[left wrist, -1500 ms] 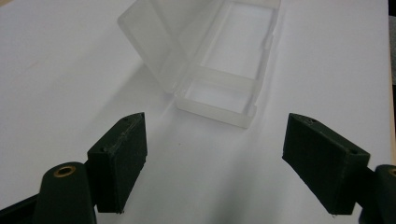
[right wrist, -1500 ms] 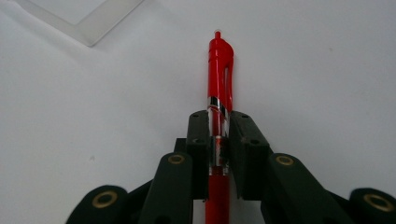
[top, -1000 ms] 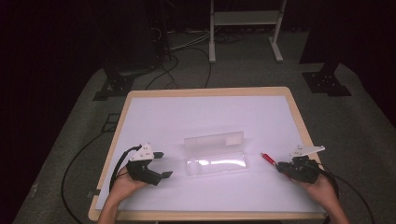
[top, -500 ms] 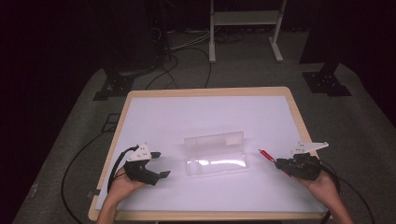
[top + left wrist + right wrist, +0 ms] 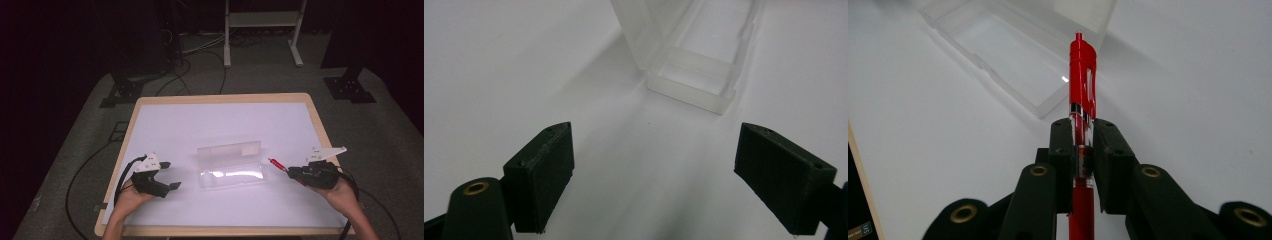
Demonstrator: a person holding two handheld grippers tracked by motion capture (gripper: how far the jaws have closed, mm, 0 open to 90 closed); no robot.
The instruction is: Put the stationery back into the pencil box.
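The right claw (image 5: pixel 1082 131) is clamping a red plastic click pen (image 5: pixel 1082 75), pointing at the clear plastic hinged case (image 5: pixel 231 167) just ahead. The left claw (image 5: pixel 674 175) is gaping wide. Lowering the pen level along the tray should seat it.

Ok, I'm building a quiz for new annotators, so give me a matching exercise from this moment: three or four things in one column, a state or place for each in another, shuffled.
Things:
1. left claw
2. right claw
3. red pen
4. clear plastic case

States or places:
A. lying open at the middle of the table
B. open, with nothing between its jaws
C. gripped, pointing toward the case
D. shut on something

Pairs: 1-B, 2-D, 3-C, 4-A
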